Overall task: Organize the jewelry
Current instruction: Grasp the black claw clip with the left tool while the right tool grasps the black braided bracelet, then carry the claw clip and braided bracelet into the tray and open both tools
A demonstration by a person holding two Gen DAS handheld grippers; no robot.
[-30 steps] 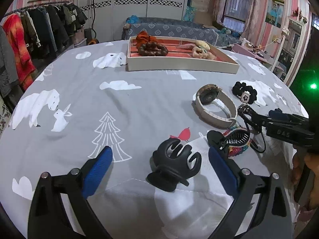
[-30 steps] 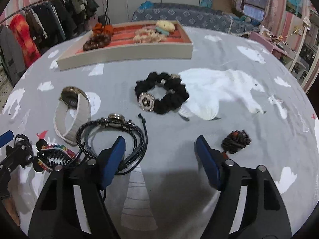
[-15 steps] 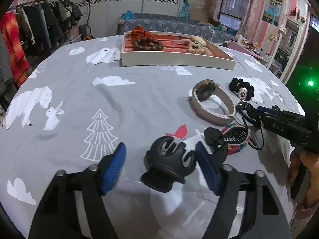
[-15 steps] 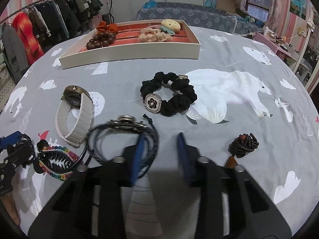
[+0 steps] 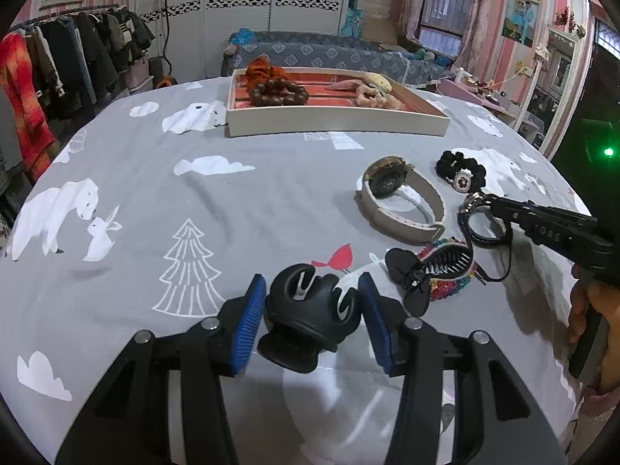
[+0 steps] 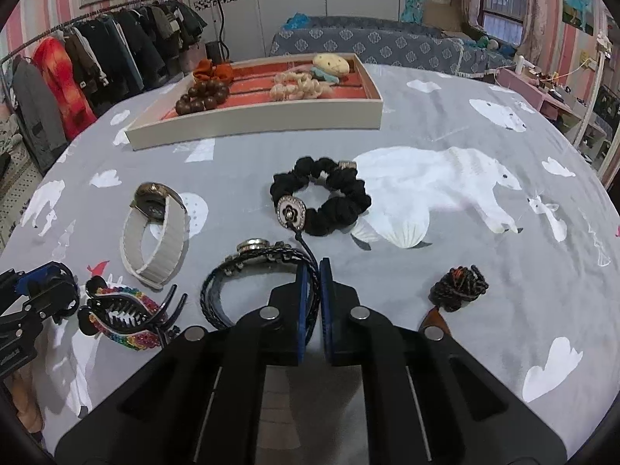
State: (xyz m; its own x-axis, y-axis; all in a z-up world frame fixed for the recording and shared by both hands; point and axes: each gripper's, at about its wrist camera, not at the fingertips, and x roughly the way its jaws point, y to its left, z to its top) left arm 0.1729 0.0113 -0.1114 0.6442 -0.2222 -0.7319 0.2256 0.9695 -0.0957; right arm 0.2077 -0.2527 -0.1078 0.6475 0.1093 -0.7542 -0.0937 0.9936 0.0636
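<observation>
My left gripper (image 5: 312, 304) is shut on a black claw hair clip (image 5: 310, 310), low over the grey bedspread. My right gripper (image 6: 313, 271) is shut on a black braided bracelet (image 6: 252, 271) with a metal charm; it also shows in the left wrist view (image 5: 480, 221), with the right gripper (image 5: 492, 203) at its top. A white tray (image 6: 252, 122) with a red lining stands at the far side and holds a brown bead bracelet (image 6: 201, 99), an orange scrunchie (image 6: 213, 69) and pale hair pieces (image 6: 298, 85).
Loose on the bedspread: a beige-strap watch (image 6: 155, 228), a rainbow claw clip (image 6: 124, 317), a black scrunchie with a flower charm (image 6: 321, 201) and a small dark beaded piece (image 6: 459, 288). A clothes rack (image 6: 77, 77) stands at the left, a sofa (image 6: 368, 46) behind.
Both grippers have closed: the left onto the black claw clip, the right onto the braided bracelet, which now stands lifted on edge.
</observation>
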